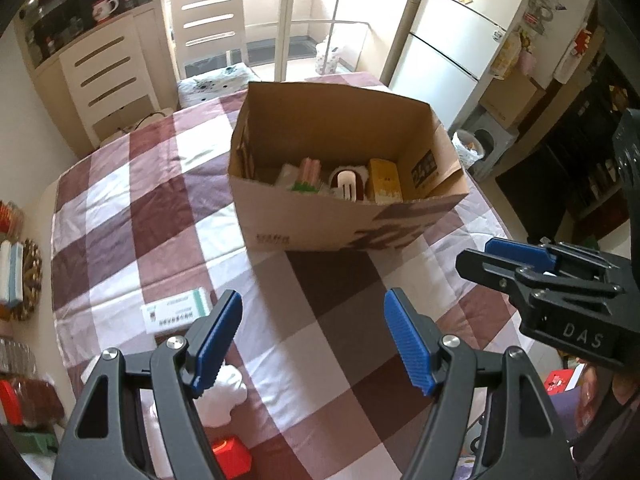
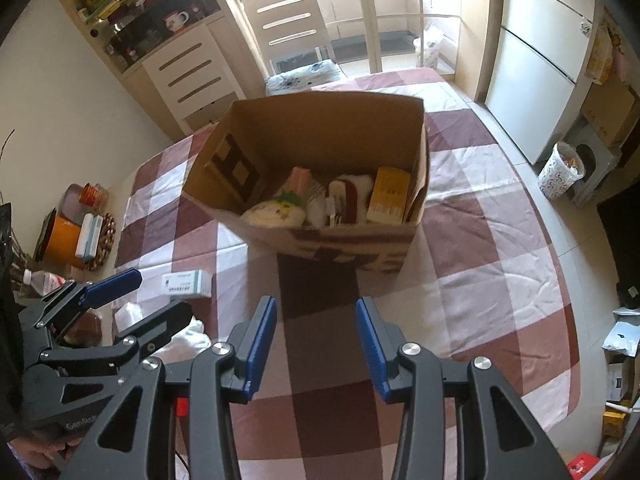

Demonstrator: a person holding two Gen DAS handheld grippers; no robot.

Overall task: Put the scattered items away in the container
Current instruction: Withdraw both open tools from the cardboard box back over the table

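Both pairs of fingers spread, empty — white-and-green box [image 1: 176, 310] lies left of left gripper [image 1: 312, 340], long axis sideways; right gripper [image 2: 316, 344] farther.

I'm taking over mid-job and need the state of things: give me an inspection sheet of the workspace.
Surface: table under a checked cloth, wrinkled, mostly bare in the middle.
Job's things: open cardboard box upright on the cloth, already holding a yellow carton, a round pale item and others. Still out: a white and green flat box, a white soft item and a red item.
Clutter: bottles and packets at the table's left edge.
Grippers: left tool open, empty; right tool open, empty.
Cables: nothing seen.
Surroundings: chair, fridge, drawer cabinet, bin.
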